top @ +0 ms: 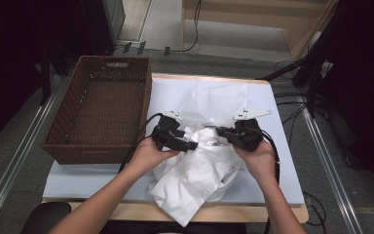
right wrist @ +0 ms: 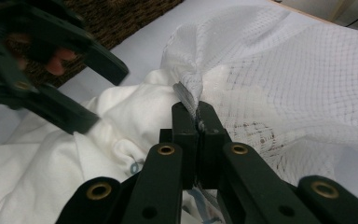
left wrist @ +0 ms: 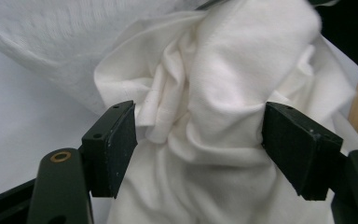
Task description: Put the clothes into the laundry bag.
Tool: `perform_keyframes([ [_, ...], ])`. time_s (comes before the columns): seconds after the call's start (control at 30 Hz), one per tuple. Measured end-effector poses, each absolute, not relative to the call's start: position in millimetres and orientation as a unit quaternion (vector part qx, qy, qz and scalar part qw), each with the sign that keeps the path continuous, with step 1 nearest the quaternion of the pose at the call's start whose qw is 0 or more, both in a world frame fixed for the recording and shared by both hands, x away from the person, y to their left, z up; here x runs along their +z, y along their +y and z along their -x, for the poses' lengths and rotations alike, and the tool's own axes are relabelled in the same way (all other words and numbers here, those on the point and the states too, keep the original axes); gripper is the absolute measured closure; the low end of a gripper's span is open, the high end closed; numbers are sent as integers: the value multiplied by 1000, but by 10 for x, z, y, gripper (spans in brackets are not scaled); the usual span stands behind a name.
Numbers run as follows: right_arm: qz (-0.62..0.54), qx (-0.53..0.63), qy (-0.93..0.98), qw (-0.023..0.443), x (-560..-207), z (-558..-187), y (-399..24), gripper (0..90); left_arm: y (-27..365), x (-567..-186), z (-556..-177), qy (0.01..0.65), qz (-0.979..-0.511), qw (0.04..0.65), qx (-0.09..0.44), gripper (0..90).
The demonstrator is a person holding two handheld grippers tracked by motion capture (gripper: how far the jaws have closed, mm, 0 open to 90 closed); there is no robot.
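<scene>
Nearest the table's edge, at 6 o'clock, the white shirt (top: 195,180) is bunched up, half out of the mesh laundry bag (top: 214,100) lying toward 12. The bag's zipper edge is pinched tight by the right gripper (right wrist: 198,114). The left gripper (left wrist: 198,140) is spread wide around a wad of shirt, pads not pressing. Probably best if the bag mouth is kept lifted while fabric gets stuffed in. The wicker basket (top: 126,73) sits at 10 o'clock.

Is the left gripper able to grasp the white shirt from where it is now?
Probably yes. The left gripper has its jaws open with a bunched fold of the white shirt already between them, and nothing blocks it. The right gripper is shut on the mesh bag beside it.
</scene>
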State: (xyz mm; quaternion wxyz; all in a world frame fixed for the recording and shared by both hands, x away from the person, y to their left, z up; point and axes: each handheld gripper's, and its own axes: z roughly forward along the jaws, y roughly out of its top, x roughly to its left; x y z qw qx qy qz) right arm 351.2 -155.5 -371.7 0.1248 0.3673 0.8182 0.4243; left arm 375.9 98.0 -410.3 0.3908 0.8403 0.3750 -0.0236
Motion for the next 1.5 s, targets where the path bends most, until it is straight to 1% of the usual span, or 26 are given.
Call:
perform_keyframes([
  [0.03,-367,424,818,124,-3712,-3508,-1551,900,963,-4153,-3798,376,-840,390,-28,257],
  [0.13,-365,425,819,124,-3708,-3508,-1543,900,939,-4279,-3896,375,-836,398,-36,181],
  [0.27,-362,423,822,121,-3714,-3512,-1525,900,901,-4351,-3939,363,-838,405,-33,178],
  [0.43,-359,421,824,122,-3714,-3511,-1486,900,873,-4482,-4037,389,-826,399,-86,183],
  [0.5,-357,420,825,121,-3718,-3511,-1470,900,873,-4518,-4064,389,-821,402,-114,239],
  [0.57,-357,419,826,121,-3725,-3517,-1456,900,863,-4525,-4068,378,-817,414,-136,391],
  [0.63,-357,419,826,119,-3733,-3527,-1446,900,862,-4524,-4069,372,-816,418,-146,549],
  [0.67,-357,419,826,119,-3734,-3529,-1443,900,858,-4524,-4064,369,-817,419,-145,597],
  [0.73,-358,420,826,117,-3736,-3533,-1436,900,846,-4509,-4043,363,-820,420,-138,738],
  [0.77,-356,420,826,117,-3736,-3535,-1434,900,838,-4489,-4023,359,-824,419,-130,778],
  [0.8,-355,420,827,118,-3733,-3535,-1434,900,828,-4462,-3996,356,-827,419,-121,799],
  [1.03,-360,433,818,120,-3690,-3532,-1481,900,793,-4213,-3763,321,-849,417,-50,817],
  [1.17,-364,437,813,126,-3656,-3534,-1509,900,724,-4124,-3654,304,-852,425,-47,817],
  [1.37,-369,440,809,125,-3625,-3540,-1494,900,531,-4055,-3560,269,-875,401,-20,817],
  [1.43,-367,439,810,127,-3619,-3539,-1471,900,473,-4057,-3551,266,-881,390,-10,818],
  [1.5,-364,439,812,126,-3608,-3528,-1445,900,432,-4078,-3592,277,-880,386,-16,817],
])
